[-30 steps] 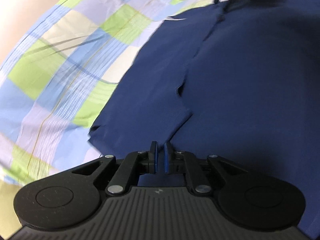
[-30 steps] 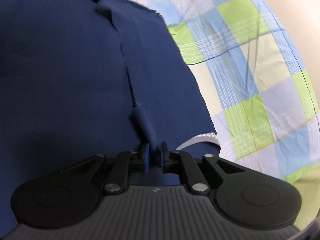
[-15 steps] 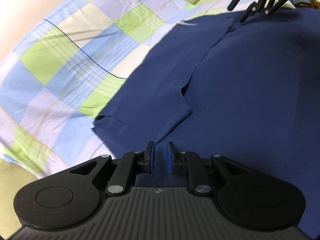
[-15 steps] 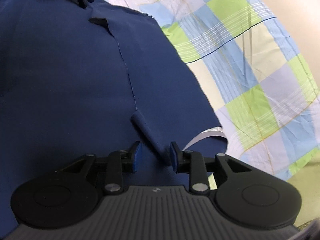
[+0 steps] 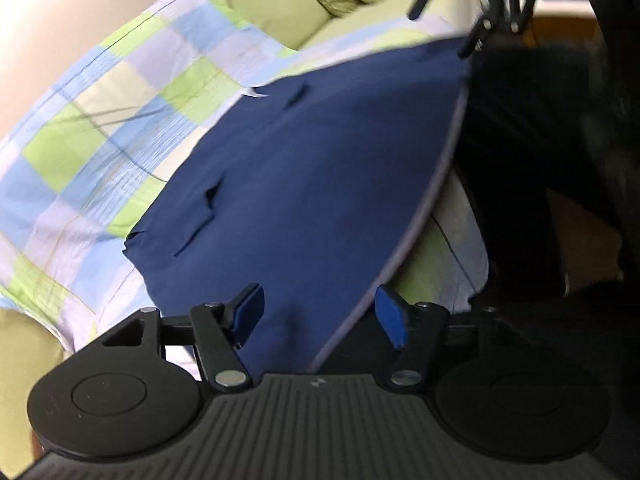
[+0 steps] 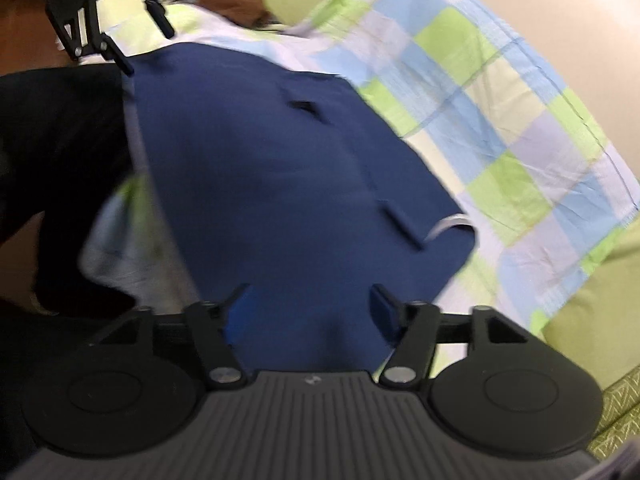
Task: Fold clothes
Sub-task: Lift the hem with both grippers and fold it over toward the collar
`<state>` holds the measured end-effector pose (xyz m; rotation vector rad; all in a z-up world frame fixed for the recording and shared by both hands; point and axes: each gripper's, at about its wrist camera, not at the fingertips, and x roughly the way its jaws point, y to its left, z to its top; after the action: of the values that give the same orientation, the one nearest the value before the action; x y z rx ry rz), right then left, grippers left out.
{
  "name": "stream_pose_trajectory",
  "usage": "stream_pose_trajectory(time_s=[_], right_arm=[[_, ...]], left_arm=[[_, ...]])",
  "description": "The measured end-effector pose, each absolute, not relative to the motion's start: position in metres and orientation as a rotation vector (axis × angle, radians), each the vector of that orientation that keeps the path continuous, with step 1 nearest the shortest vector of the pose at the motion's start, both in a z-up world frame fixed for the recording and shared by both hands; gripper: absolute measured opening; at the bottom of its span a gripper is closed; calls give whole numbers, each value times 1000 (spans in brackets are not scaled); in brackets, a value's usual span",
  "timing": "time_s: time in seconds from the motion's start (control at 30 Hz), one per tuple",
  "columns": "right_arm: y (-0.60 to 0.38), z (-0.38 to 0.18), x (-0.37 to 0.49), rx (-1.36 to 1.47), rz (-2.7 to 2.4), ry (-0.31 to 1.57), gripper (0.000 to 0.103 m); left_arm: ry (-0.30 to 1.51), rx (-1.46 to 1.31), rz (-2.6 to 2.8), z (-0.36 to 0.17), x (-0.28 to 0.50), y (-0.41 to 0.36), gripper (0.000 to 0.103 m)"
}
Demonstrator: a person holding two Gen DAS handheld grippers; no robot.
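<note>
A navy garment (image 5: 320,168) lies folded flat on the checked bed sheet (image 5: 100,128), with a pale fold line along its near edge. My left gripper (image 5: 320,312) hovers over the garment's near corner; its jaws are opening and the blue pads touch no cloth. In the right wrist view the same garment (image 6: 280,184) spreads ahead, a white label at its right corner. My right gripper (image 6: 310,308) is above the near hem, jaws opening, nothing pinched. Each gripper shows small in the other's view: right gripper (image 5: 444,28), left gripper (image 6: 148,52).
The checked sheet (image 6: 500,120) covers a green mattress with green pillows (image 5: 272,4) at the far end. A person's dark clothing (image 5: 540,160) stands close along the bed's edge, also dark clothing (image 6: 60,140). A beige wall runs behind.
Both grippers let go of the raised folds they pinched and spread their jaws. Both drew back toward the bed's near edge, so the garment now lies farther ahead, flat.
</note>
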<state>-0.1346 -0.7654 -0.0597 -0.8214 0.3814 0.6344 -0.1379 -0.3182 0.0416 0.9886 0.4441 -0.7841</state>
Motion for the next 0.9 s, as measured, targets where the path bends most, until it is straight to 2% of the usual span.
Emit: stream_pose_trajectory(time_s=[0.1,0.2,0.5,0.6,0.67,0.73,0.77,0.9], right_arm=[[-754,-70,-136,-780,653,412,66],[-743,-80,-138,-779,669,404,67],[-738,-98,-140,-839,638,380,70],[-734,-104,-139,-891,610,362,73],[-734,-110,-139,-953,582,343,73],[-737,-111,-137,-979,553,334,73],[-742,-110,-134,-968,542,336,73],[-752,-104,-134,-1022,482,277,69]], left_arm=[[378,1104,-735,26,-143,-335,67],[339,1195,-698,19,-140,-350,75],[281,1381,-632,11,-145,-361,75],[294,1380,-561,18,-139,-354,65],[321,1372,-516,23,-133,-348,47],[360,1347,-491,28,-128,-339,34],[365,1343,-489,29,-127,-338,30],[386,1311,-485,30,-125,-329,30]])
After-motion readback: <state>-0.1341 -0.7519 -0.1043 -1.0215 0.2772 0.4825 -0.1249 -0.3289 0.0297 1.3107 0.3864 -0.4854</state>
